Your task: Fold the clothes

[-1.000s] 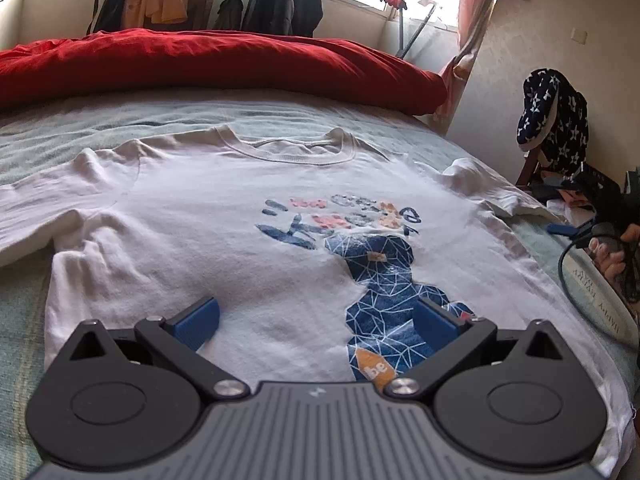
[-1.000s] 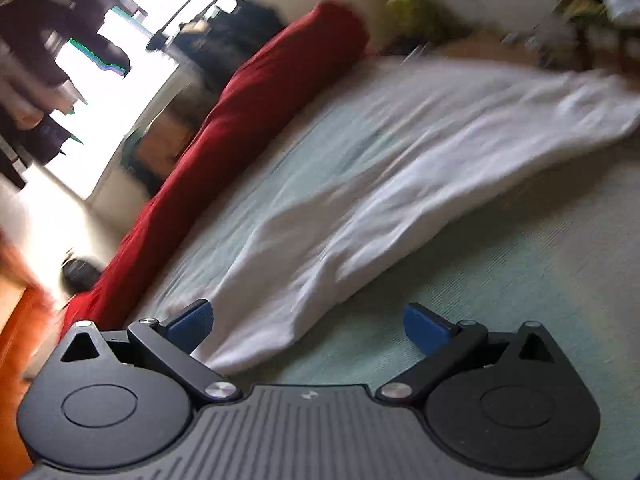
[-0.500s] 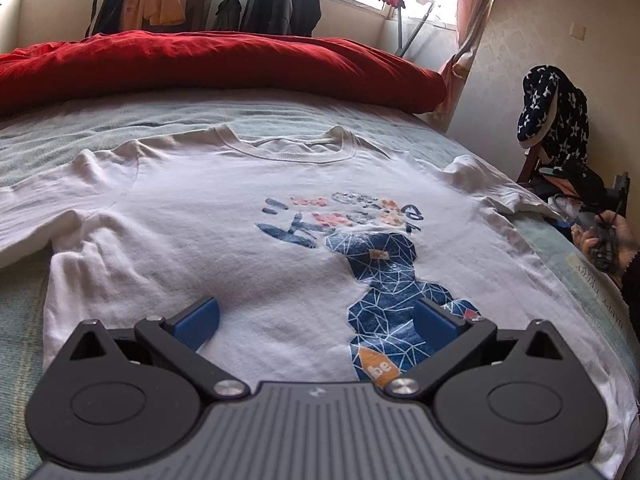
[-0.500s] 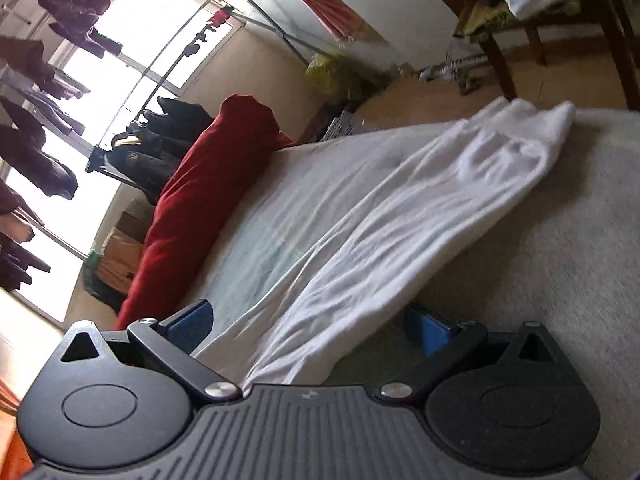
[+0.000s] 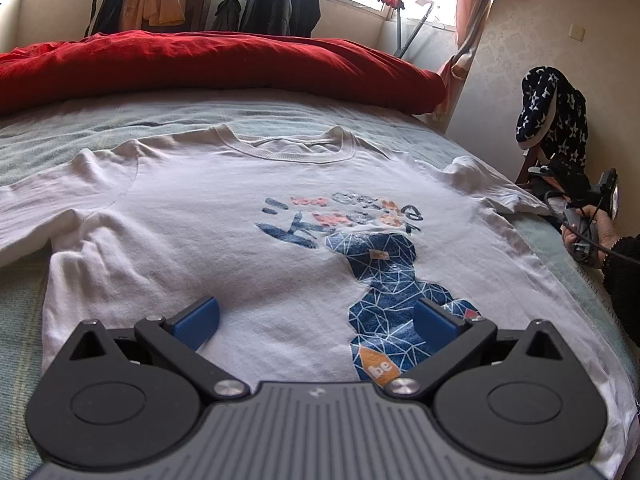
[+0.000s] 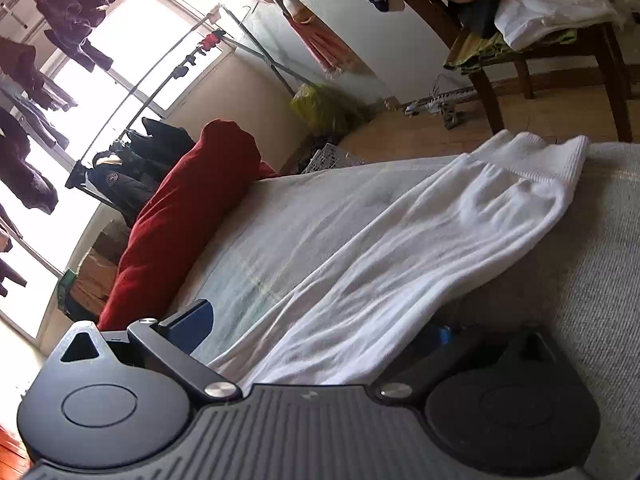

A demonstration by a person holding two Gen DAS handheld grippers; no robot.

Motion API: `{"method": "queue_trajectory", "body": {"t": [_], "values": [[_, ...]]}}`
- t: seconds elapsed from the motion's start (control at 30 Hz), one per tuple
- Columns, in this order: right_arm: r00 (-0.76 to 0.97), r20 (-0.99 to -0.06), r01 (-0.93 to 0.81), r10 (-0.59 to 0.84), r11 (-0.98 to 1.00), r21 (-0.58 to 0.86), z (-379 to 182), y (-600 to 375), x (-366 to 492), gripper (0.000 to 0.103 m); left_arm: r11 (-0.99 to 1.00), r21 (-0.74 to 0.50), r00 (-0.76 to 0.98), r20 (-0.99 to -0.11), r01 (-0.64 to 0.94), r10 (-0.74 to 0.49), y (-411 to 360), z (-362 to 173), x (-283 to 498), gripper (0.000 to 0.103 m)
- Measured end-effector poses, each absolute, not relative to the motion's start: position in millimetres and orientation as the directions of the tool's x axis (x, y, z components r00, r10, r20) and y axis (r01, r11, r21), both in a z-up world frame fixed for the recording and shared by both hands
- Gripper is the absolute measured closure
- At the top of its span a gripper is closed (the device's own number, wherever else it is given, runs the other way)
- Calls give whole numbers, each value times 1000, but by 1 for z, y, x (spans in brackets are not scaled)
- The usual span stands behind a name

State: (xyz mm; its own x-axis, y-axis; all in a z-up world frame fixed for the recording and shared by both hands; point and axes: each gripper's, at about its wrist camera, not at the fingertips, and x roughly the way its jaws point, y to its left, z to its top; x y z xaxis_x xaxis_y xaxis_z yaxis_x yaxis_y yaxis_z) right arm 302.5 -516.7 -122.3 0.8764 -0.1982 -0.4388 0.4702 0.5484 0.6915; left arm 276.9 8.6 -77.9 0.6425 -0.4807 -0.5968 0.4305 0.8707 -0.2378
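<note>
Bedroom, pale green bedsheet (image 5: pixel 120 128), red duvet (image 5: pixel 200 60) far. White sweatshirt (image 5: pixel 240 220) lies flat, print up. Left gripper (image 5: pixel 316 320) hovers over its near hem, fingers spread. Right gripper (image 6: pixel 320 332) straddles the right sleeve (image 6: pixel 400 260), fingers spread, likely to fold it inward.

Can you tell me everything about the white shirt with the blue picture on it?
The white shirt is a soft, knit-looking long-sleeved top, lying flat, front side up, on the pale green bed cover. It has a ribbed round neck and a blue bear print made of triangles, with worn lettering above. One long sleeve with a ribbed cuff runs between the open fingers of the right gripper. The open left gripper hovers over the hem.
</note>
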Motion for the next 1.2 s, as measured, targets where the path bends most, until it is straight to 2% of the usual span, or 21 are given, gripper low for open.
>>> {"method": "queue_trajectory", "body": {"t": [0.2, 0.3, 0.33, 0.4, 0.43, 0.47, 0.5, 0.57, 0.6, 0.7, 0.9, 1.2], "values": [[866, -454, 482, -210, 595, 644, -123, -513, 305, 0, 870, -242, 642, -595, 430, -483, 9, -78, 277, 1], [856, -474, 491, -208, 613, 619, -122, -513, 305, 5, 870, -243, 642, -595, 430, -484, 9, -78, 277, 1], [852, -479, 497, -211, 613, 614, -121, -514, 304, 11, 869, -244, 642, -595, 430, -484, 9, -78, 277, 1], [842, -491, 517, -225, 596, 614, -123, -518, 299, 28, 869, -246, 642, -594, 429, -485, 10, -78, 277, 1], [835, -497, 534, -236, 569, 626, -125, -523, 293, 49, 869, -246, 641, -594, 430, -485, 10, -78, 277, 1], [828, -506, 550, -241, 519, 654, -131, -530, 286, 83, 869, -245, 641, -595, 430, -485, 10, -78, 277, 1], [823, -514, 564, -242, 461, 685, -139, -539, 277, 100, 869, -243, 642, -595, 430, -484, 9, -78, 277, 1], [870, -452, 492, -195, 338, 802, -157, -554, 262, 101, 870, -239, 642, -596, 431, -482, 9, -78, 277, 1], [878, -444, 479, -181, 322, 816, -159, -557, 260, 100, 871, -237, 643, -596, 431, -481, 8, -78, 277, 1], [860, -475, 510, -186, 342, 789, -153, -555, 264, 100, 871, -237, 643, -597, 431, -480, 9, -78, 277, 1], [868, -472, 497, -156, 303, 813, -149, -559, 258, 99, 870, -242, 642, -596, 430, -483, 9, -78, 278, 1], [830, -527, 554, -182, 372, 745, -120, -557, 250, 97, 871, -240, 643, -596, 429, -481, 8, -78, 277, 1]]}}
